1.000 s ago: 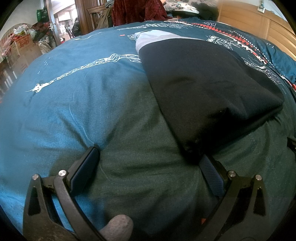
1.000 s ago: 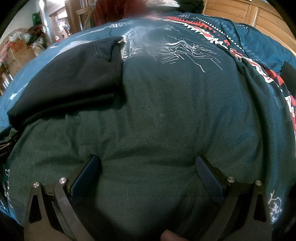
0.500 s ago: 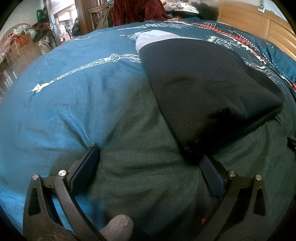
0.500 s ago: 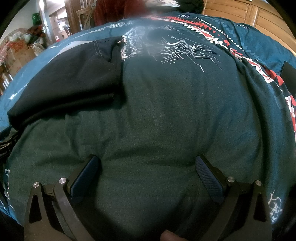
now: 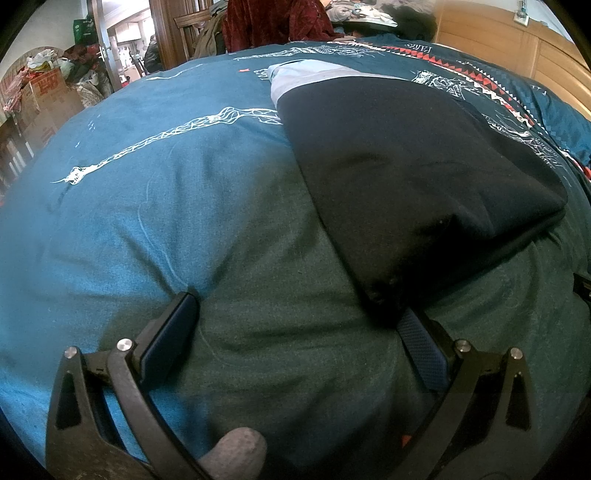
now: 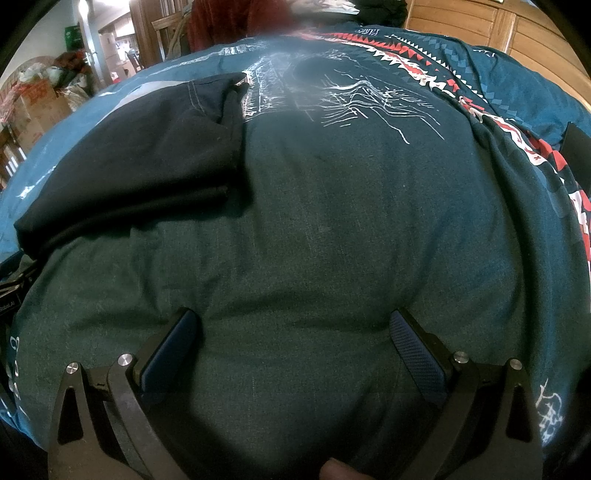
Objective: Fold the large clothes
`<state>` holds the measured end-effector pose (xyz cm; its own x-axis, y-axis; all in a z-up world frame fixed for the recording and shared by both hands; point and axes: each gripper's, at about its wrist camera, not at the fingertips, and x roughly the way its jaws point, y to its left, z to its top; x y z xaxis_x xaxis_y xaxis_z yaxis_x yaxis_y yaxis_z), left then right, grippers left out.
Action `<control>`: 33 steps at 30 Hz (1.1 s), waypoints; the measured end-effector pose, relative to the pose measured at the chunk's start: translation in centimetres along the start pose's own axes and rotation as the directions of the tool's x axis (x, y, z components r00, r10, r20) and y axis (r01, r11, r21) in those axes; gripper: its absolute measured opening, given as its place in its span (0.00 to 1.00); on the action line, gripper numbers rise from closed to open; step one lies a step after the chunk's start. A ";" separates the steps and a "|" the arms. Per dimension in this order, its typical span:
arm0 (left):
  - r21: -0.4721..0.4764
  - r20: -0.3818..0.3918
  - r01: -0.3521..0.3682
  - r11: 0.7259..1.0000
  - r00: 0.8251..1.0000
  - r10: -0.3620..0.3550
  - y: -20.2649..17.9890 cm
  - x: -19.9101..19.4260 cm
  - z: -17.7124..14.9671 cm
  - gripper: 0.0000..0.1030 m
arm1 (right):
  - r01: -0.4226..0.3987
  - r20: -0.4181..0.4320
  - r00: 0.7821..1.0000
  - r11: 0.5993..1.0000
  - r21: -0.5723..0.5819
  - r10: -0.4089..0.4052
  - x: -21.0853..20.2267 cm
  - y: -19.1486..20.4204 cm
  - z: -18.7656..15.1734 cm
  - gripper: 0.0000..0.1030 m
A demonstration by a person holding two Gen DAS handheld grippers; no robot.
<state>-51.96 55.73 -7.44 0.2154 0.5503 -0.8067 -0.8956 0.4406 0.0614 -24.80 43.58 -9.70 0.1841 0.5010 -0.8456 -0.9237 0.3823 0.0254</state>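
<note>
A dark navy garment (image 5: 406, 177) lies folded on the teal bedspread (image 5: 147, 192), with a pale blue part (image 5: 295, 75) showing at its far end. My left gripper (image 5: 295, 317) is open and low on the bedspread; its right finger sits at the garment's near corner, partly tucked under it. In the right wrist view the same garment (image 6: 140, 155) lies at the left, with a stitched seam at its far edge. My right gripper (image 6: 295, 328) is open over bare bedspread (image 6: 351, 240), well to the right of the garment.
A wooden headboard (image 6: 498, 33) runs along the far right. A dark red cloth (image 5: 273, 22) hangs beyond the bed's far edge. Cardboard boxes and bags (image 5: 44, 92) crowd the doorway area at the left. A red and white patterned band (image 6: 461, 88) crosses the bedspread.
</note>
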 end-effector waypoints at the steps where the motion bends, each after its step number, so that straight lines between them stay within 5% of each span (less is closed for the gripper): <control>1: 0.000 0.000 0.000 1.000 1.000 0.000 0.0 0.0 0.0 1.00 | 0.000 0.000 1.000 1.000 0.000 0.000 0.0 0.0 0.0 1.00; 33: 0.001 0.000 -0.001 1.000 1.000 0.001 -0.1 0.0 0.0 1.00 | -0.001 -0.001 1.000 1.000 -0.001 0.001 0.1 0.3 0.0 1.00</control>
<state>-51.90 55.72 -7.43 0.2142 0.5506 -0.8068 -0.8954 0.4407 0.0630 -25.03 43.73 -9.73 0.1832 0.5008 -0.8460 -0.9241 0.3813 0.0256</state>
